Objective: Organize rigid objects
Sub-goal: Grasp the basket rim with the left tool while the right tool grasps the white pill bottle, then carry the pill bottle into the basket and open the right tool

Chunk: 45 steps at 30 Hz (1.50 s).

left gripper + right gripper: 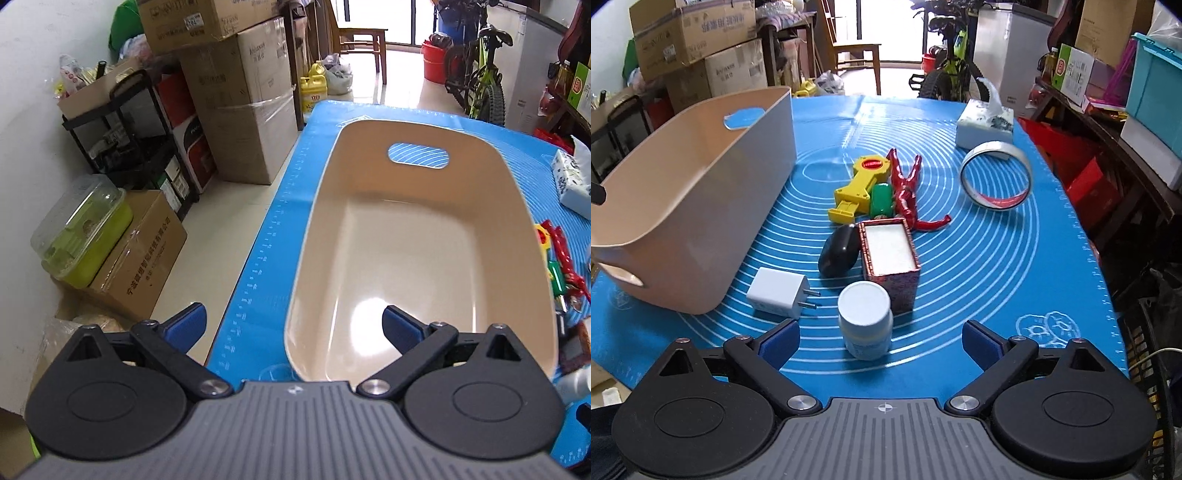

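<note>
A beige plastic bin [417,258] stands empty on the blue mat; it also shows at the left of the right wrist view [701,206]. My left gripper [293,328] is open and empty above the bin's near left rim. My right gripper [881,341] is open and empty, with a white bottle [865,319] standing between its fingers. Beyond the bottle lie a white charger plug [777,297], a black oval object [838,255], a patterned box [890,258], a yellow toy [860,188], a green cylinder [881,201], a red figure [908,192] and a tape ring [996,175].
A tissue box [984,123] sits at the mat's far right. The blue mat [979,266] covers the table. Cardboard boxes [240,110] and a black shelf stand on the floor to the left. A bicycle [951,70] stands beyond the table. Shelves with boxes line the right side.
</note>
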Tool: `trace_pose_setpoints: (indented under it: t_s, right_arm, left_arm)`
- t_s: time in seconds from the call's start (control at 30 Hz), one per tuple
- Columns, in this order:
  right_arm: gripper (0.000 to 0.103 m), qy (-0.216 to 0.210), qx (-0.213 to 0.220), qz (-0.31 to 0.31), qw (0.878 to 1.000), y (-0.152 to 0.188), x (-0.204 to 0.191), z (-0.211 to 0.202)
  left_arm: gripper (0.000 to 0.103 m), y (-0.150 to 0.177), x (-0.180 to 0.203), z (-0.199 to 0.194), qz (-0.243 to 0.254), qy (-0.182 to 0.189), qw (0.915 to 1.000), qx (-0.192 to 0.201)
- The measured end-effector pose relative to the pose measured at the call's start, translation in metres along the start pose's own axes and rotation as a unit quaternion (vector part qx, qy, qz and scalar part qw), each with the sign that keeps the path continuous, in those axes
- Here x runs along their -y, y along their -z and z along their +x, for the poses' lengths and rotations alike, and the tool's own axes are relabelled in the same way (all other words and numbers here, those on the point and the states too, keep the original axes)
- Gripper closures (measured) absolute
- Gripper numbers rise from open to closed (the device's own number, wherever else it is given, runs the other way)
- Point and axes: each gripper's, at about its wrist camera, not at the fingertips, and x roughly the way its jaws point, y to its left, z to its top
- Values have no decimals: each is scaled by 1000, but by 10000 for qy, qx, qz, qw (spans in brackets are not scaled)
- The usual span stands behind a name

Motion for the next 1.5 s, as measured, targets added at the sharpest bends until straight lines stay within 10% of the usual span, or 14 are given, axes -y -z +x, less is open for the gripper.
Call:
trace_pose_setpoints:
  t_s: [0.4, 0.57, 0.77, 0.97, 1.5]
  right_arm:
    - [12, 218, -180, 34, 9996, 1, -10, 37]
    - [20, 215, -204, 209, 9993, -1, -7, 38]
    - [37, 136, -345, 409, 9985, -1, -2, 43]
    - [60, 36, -410, 438, 9982, -2, -2, 43]
    - [59, 78, 309, 279, 9991, -46, -4, -7]
  left_arm:
    - [39, 1, -8, 40, -27, 427, 9965, -724]
    - [77, 4, -9, 49, -59, 400, 9941, -1005]
    - [94, 3, -15, 51, -179, 539, 9922, -1112]
    - [94, 2, -12, 52, -188, 501, 9923, -1120]
    - [95, 3, -14, 54, -212, 547, 9920, -1116]
